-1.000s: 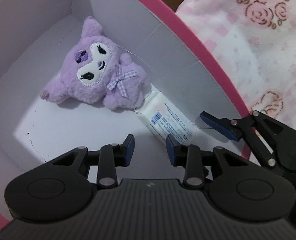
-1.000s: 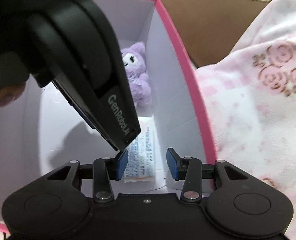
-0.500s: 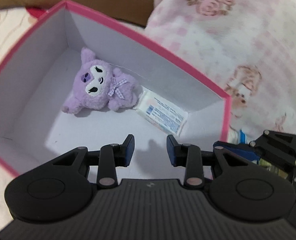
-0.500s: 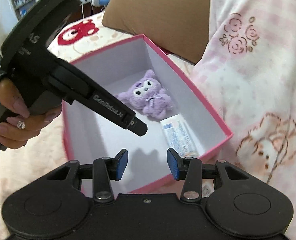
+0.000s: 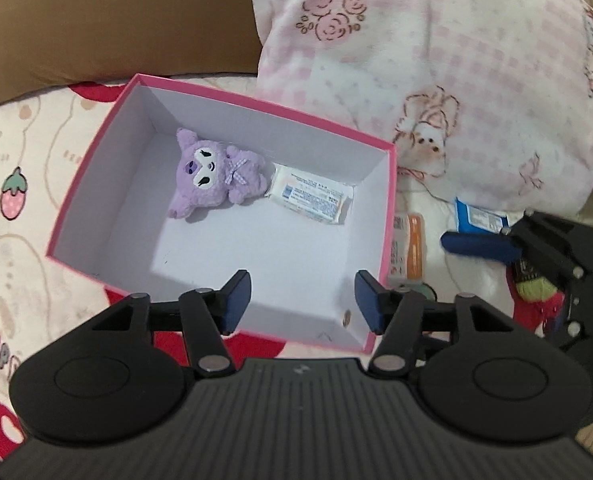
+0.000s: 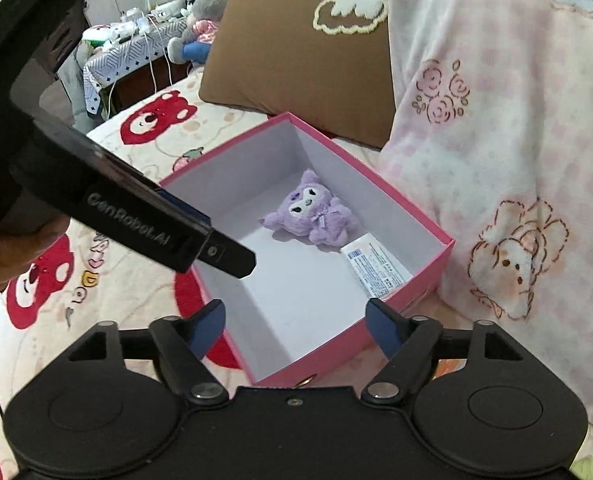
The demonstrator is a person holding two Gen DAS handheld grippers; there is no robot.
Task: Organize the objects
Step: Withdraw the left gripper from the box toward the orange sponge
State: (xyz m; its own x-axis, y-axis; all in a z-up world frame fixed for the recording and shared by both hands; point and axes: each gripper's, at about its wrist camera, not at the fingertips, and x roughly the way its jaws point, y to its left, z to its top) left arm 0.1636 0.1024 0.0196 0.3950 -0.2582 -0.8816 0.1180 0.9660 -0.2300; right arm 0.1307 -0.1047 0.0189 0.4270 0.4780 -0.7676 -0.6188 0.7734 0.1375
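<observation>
Left gripper (image 5: 302,300) and right gripper (image 6: 294,330): jaws opening, nothing between them, both above the box (image 5: 96,152). The plush (image 5: 212,176) and packet (image 5: 310,196) lie touching at the box's 12 o'clock wall. More packets (image 5: 412,248) wait on the bed at 3 o'clock. Risk: the grippers sit close together and could collide reaching for those.

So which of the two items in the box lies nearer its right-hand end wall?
The white packet; the purple plush toy lies left of it.
</observation>
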